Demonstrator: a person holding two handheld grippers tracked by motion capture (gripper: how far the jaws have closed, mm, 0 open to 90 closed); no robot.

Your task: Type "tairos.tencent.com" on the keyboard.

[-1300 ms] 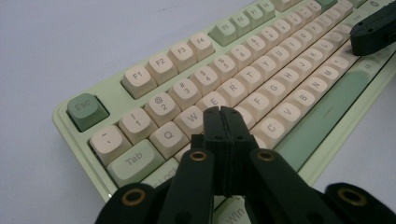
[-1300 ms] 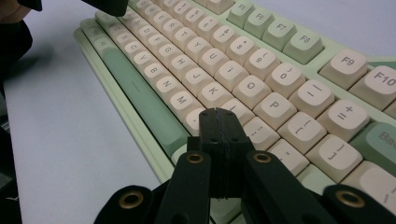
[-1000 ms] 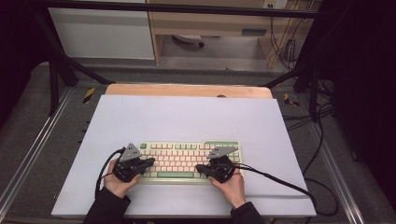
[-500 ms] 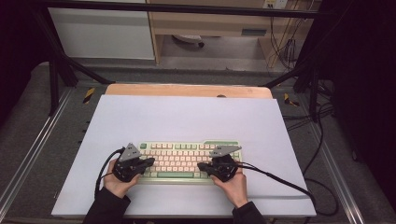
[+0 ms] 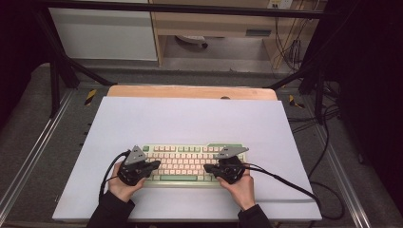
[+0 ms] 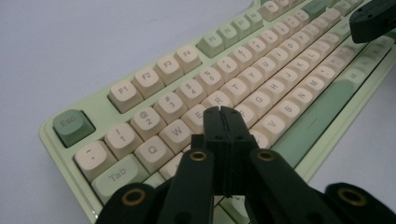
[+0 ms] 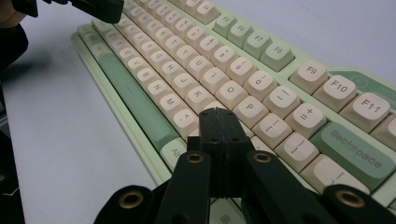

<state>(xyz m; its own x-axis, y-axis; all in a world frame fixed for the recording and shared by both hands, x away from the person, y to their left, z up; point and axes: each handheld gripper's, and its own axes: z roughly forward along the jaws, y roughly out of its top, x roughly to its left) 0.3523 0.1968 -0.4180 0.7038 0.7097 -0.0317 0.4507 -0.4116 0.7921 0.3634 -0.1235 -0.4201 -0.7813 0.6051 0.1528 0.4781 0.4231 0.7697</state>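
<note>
Black hand-held gripper (image 6: pixel 222 112) jaws together, empty, over keyboard (image 6: pixel 261 70).

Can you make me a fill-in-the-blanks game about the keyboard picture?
1. Both grippers hover over a pale green ____.
2. The left gripper has its jaws ____.
3. The big key beside the right gripper reads ____.
4. The keyboard lies on a white ____.

Missing words: keyboard; shut; Backspace; mat

Keyboard (image 5: pixel 190 164) on table sheet (image 5: pixel 190 118), left gripper (image 6: pixel 223 112) jaws over its E-R keys, right gripper (image 7: pixel 219 114) jaws over keys below P, space bar between both
</note>
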